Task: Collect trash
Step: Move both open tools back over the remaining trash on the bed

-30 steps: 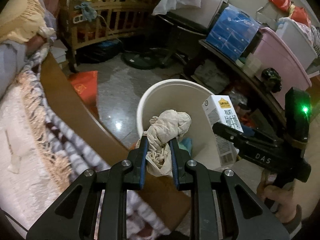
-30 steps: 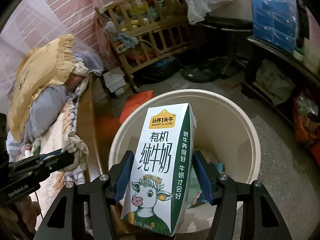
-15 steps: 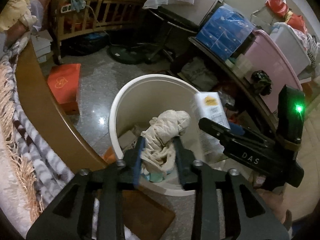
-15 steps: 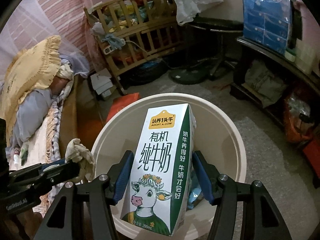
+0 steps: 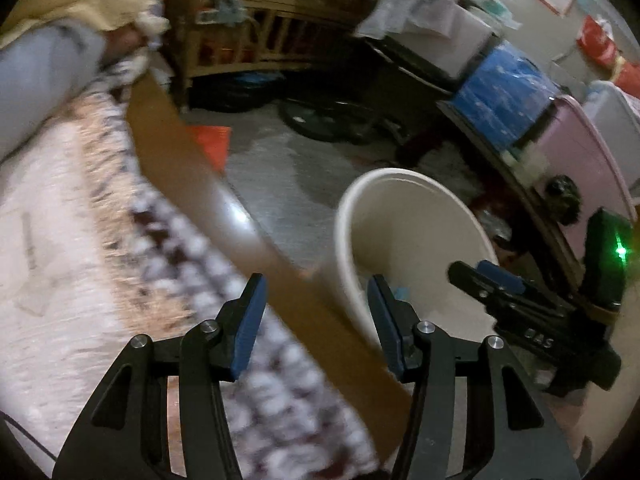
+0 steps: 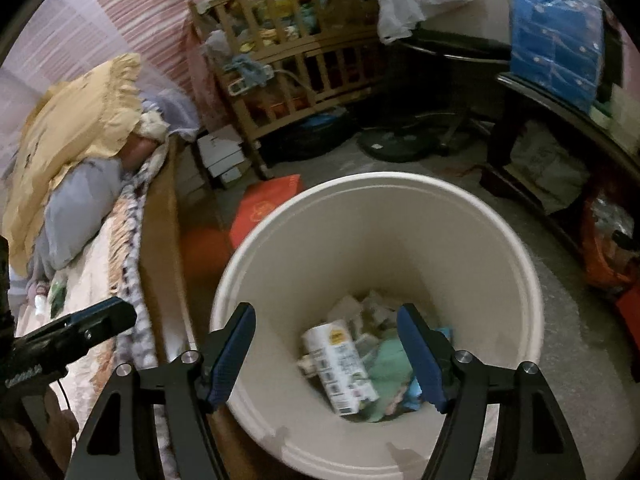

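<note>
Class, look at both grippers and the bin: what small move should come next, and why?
Probably lift the right gripper away from the bin to seek more trash. Its jaws have just been opening and hold nothing; the milk carton lies inside. The left gripper, also opening and empty, is already over the bed edge.

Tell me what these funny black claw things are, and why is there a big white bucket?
Those claws are grabbers. A person holds one in each hand, and each has a little camera looking along its two fingers. One picture looks out from the left gripper, the other from the right gripper. Both have just been opening and hold nothing now. The white bucket is a trash bin standing on the floor beside a bed. The milk carton lies inside the bin on top of other rubbish. The room around it is quite cluttered.
</note>
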`<state>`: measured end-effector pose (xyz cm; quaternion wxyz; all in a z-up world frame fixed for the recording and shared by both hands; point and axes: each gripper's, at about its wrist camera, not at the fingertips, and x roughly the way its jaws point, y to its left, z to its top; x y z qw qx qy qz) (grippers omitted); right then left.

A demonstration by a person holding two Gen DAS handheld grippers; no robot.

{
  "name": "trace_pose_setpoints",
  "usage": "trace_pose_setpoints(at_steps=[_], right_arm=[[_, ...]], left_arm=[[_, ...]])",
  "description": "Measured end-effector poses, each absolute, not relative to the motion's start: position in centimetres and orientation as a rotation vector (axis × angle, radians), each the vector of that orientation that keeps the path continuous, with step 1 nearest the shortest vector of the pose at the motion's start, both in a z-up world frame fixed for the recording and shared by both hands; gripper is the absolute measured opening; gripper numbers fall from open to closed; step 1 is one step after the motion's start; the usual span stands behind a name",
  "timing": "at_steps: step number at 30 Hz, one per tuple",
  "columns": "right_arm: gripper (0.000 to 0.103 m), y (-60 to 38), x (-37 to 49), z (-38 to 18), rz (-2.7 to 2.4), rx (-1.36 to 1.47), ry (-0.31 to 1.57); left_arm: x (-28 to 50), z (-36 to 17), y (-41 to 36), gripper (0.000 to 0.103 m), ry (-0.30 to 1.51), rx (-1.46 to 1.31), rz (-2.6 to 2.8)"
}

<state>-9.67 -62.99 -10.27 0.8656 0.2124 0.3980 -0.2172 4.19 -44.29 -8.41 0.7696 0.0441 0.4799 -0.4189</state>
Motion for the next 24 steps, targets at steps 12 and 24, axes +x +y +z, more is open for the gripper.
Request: trace_pose_setpoints(at_steps=[12,24], right_arm=[[0.072,-53.0,-1.6,-10.3,-0.21,0.386,0.881],[0.073,-38.4,9.5,-11.2,0.085,0.238,0.95]], left_arm=[[10.0,-9.0,-30.2,0.051,1.001,0.082,-0.619],[23.0,-10.5,-11.8,0.055,1.012,-0.001,-0.251]])
